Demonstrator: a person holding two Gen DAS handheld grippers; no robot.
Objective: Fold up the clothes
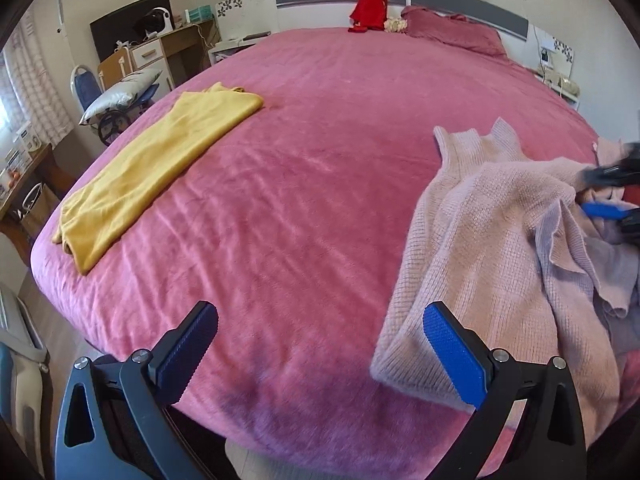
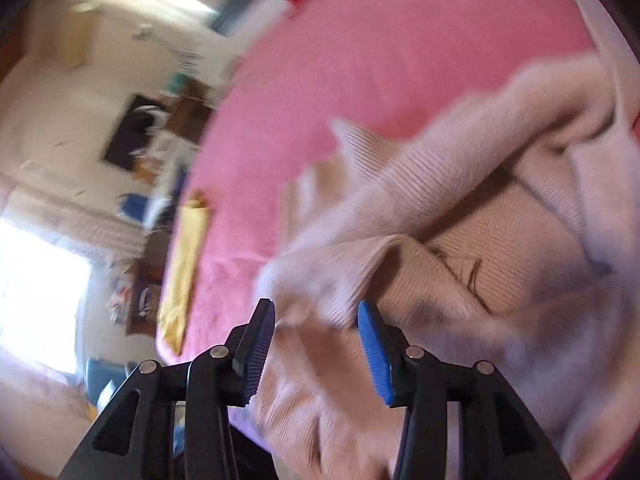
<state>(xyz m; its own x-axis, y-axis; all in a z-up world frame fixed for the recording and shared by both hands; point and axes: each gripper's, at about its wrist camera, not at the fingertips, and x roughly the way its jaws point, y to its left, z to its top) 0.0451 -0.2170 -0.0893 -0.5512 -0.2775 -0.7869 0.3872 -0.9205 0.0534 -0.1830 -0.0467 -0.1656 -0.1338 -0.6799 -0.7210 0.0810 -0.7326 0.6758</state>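
A pale pink knit sweater (image 1: 480, 240) lies crumpled on the right side of the pink bed (image 1: 320, 120). My left gripper (image 1: 320, 320) is open above the bed's near edge, and its right fingertip overlaps the sweater's lower hem. At the far right, my right gripper (image 1: 588, 192) hangs over the sweater's bunched folds. The right wrist view is blurred. There my right gripper (image 2: 316, 320) stands open close over the sweater (image 2: 460, 208), with knit fabric showing behind the gap. A yellow garment (image 1: 160, 168) lies folded in a long strip at the bed's left.
A red garment (image 1: 372, 4) hangs on the headboard, with a dark pink pillow (image 1: 452, 30) beside it. A desk (image 1: 160, 52) and a blue chair (image 1: 116, 96) with a cushion stand left of the bed. The yellow garment (image 2: 184, 264) shows near the bed's edge.
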